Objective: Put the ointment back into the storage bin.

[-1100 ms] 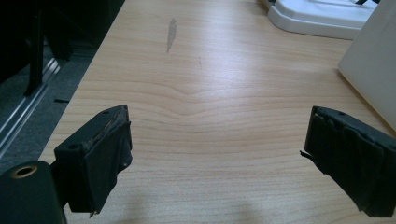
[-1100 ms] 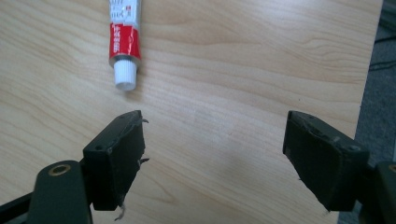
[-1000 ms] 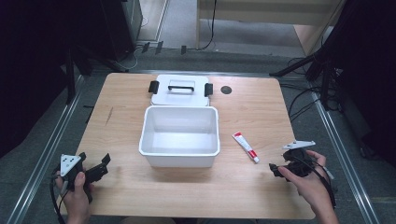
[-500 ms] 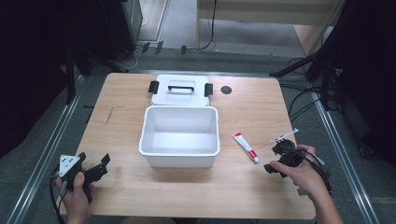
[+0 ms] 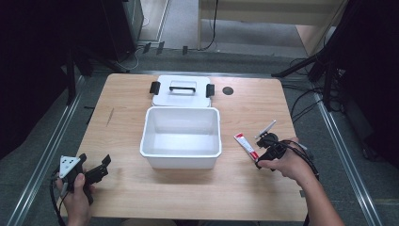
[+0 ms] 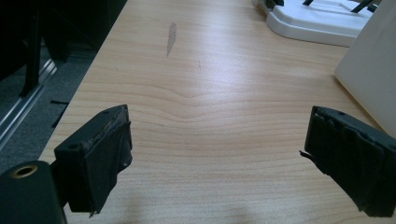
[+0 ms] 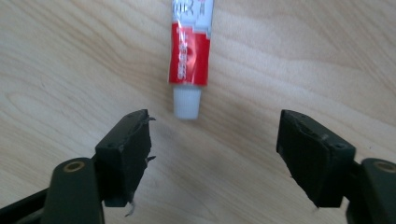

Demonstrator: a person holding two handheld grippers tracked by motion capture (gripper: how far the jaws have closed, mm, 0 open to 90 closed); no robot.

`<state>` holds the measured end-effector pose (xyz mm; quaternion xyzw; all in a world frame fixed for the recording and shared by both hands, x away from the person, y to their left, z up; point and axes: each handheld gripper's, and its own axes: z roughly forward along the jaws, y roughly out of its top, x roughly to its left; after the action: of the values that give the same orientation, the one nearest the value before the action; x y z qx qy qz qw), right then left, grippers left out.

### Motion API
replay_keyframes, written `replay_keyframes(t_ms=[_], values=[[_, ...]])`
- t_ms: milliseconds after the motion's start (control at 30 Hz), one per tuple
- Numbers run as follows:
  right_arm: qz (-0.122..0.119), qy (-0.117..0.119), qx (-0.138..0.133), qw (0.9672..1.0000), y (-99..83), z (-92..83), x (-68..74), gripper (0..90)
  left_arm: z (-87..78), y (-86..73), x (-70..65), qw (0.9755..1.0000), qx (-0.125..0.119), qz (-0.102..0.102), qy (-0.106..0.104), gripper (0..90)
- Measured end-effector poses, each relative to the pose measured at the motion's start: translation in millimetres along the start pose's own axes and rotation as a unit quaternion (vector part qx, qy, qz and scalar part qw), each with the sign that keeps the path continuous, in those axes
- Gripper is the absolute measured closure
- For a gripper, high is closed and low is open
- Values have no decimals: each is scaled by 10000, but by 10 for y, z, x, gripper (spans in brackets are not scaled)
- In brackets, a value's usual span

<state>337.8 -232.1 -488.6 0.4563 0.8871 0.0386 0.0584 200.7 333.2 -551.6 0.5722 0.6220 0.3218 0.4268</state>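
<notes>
The right gripper [image 7: 215, 154], jaws apart and just closing with nothing between, nears the small red-and-white tube [image 7: 190, 56]. It may push the tube's white cap (very slippery) across the wooden counter [image 7: 70, 60]. The left gripper [image 6: 215, 158] rests open.

An open white bin [image 5: 181, 155] stands at the middle of the wooden tabletop [image 5: 122, 193], its interior bare. Its white lid [image 5: 181, 96], fitted with a handle [image 5: 182, 86] and two black latches, lies flat on the tabletop touching the bin's far wall. A dark round hole [image 5: 228, 90] sits in the tabletop just right of the lid, and a dark smudge [image 6: 171, 37] marks the wood on the left side.
</notes>
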Motion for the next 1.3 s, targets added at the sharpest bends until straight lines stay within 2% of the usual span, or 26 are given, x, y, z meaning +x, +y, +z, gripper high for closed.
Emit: replay_keyframes(t_ms=[300,333,367,400,500,767,900,933,1033,1133,1300], values=[[115,185,141,9997,195,-3,-13,362,-1,0,4,10000,7,-9,-14,81],[185,280,147,9993,231,17,-26,401,2,1,3,10000,8,-11,-18,82],[185,280,147,9993,231,17,-26,401,2,1,3,10000,8,-11,-18,82],[312,484,234,9981,267,47,-43,436,2,1,4,10000,13,-3,-22,82],[284,540,239,9979,309,83,-60,461,3,1,4,10000,8,-15,-22,82],[123,497,247,9984,403,111,-11,504,4,2,6,10000,23,-13,-40,82],[199,428,293,9985,440,149,8,523,5,2,7,10000,23,-8,-46,82],[309,430,350,9980,458,162,10,541,6,1,7,10000,18,-13,-48,81],[275,434,377,9980,472,176,16,569,9,2,7,10000,16,-19,-49,82],[271,380,465,9978,492,195,43,647,9,2,7,10000,20,-19,-50,82],[356,358,479,9976,534,216,54,665,9,2,6,10000,20,-19,-50,82]])
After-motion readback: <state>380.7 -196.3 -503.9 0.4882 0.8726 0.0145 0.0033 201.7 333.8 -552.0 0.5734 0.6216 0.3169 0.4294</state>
